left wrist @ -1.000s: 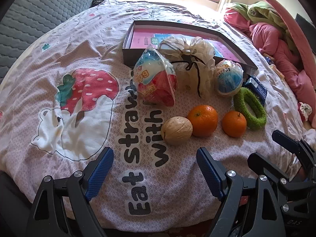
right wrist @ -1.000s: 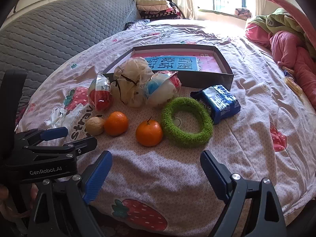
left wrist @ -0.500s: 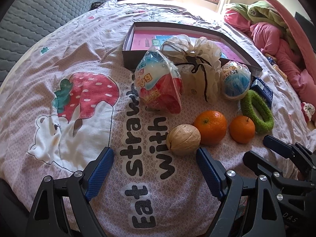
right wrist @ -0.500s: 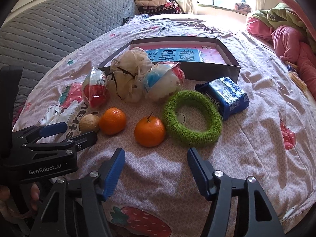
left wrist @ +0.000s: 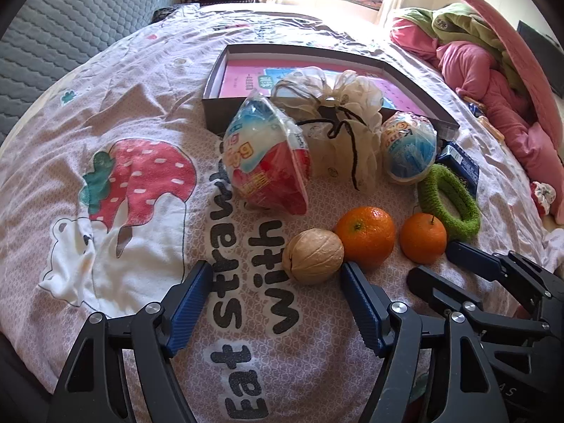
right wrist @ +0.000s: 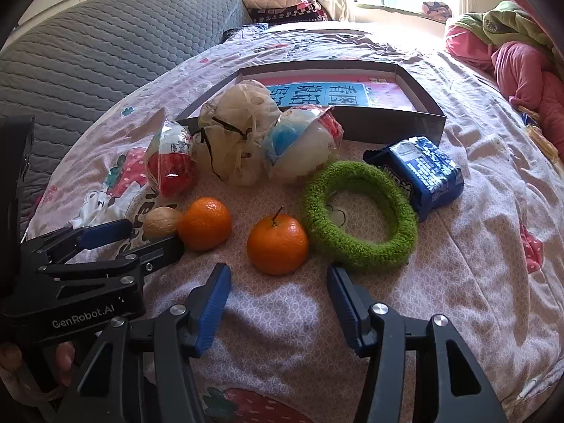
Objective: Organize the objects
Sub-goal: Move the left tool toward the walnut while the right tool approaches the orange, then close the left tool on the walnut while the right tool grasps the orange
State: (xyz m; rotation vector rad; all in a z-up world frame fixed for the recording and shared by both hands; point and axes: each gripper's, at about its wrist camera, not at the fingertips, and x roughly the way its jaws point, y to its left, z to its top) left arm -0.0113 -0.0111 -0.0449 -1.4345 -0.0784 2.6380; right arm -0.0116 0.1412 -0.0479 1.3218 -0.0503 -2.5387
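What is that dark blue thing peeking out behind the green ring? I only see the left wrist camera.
Observer: The right wrist view shows it whole: a blue snack packet, right beside the green ring, in front of the box.
Operator: Is the other claw holding the little orange?
Observer: No. The right claw is open. Its jaws have just been closing, with nothing between them. The orange sits just ahead, untouched.
Operator: What's in the box behind the net bag?
Observer: A blue card with big characters, lying on a pink sheet.
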